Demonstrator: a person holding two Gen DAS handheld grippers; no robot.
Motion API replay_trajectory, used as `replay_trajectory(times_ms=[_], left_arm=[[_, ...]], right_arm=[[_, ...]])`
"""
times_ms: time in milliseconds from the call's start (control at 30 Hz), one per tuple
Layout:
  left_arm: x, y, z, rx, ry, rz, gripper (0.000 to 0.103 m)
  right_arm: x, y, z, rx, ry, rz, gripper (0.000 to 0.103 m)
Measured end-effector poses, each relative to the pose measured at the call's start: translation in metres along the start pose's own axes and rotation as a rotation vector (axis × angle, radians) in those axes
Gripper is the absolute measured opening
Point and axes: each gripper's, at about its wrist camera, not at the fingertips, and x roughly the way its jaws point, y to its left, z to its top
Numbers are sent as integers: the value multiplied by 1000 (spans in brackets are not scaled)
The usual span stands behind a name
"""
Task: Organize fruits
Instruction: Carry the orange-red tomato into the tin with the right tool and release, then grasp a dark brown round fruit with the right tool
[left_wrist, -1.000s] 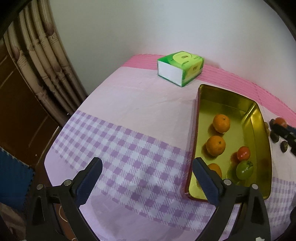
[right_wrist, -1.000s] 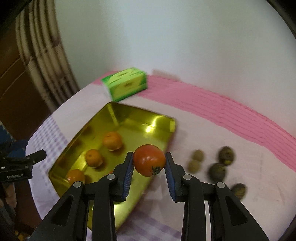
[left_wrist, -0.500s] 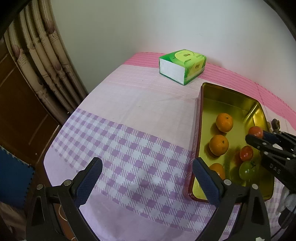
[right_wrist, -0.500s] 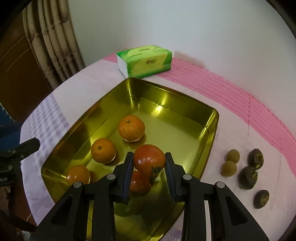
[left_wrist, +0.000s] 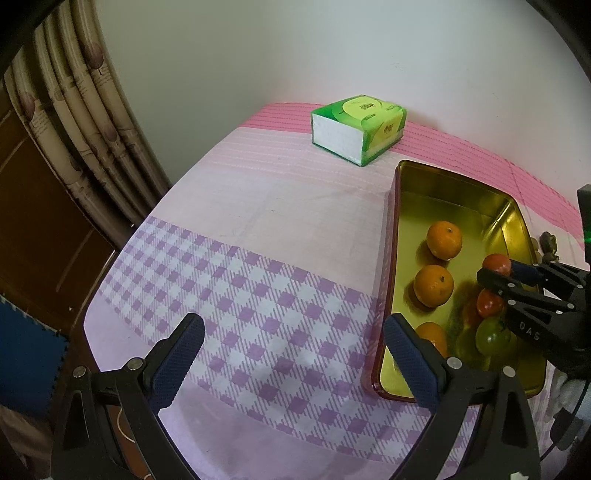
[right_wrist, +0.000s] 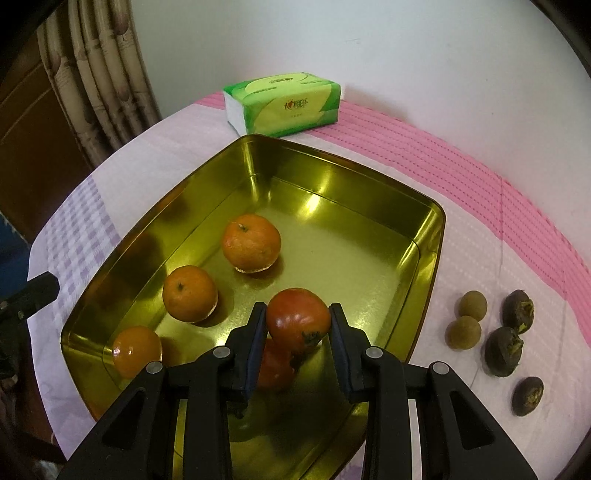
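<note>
Right hand-held gripper (right_wrist: 297, 326) clamped on red tomato (right_wrist: 297, 320), hovering inside gold tray (right_wrist: 439, 225) above another tomato w/ three oranges nearby; next: lower to a bare spot, release; left hand-held gripper (left_wrist: 291, 354) wide, idle.

Both wrist views look steeply down, sharing the gold tray (left_wrist: 394, 236) (right_wrist: 424, 266); the right seems nearer.

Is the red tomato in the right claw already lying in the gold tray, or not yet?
Not yet. The right claw clamps the tomato above the gold tray.
</note>
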Motion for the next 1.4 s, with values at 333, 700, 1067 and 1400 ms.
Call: replay_trajectory(times_ms=[333,700,1067,1400], left_arm=[[-1,-3,-1,11,-2,-2,97],[0,-6,-2,23,2,3,97],[0,-8,-3,31,5,6,97],[3,-11,-4,57,5,11,97]], right_arm=[[-9,-3,2,13,-19,4,37],[-34,-11,2,54,-87,30,40],[-70,-67,-22,146,-142,-60,41],[-78,-157,-79,311,-81,-199,41]])
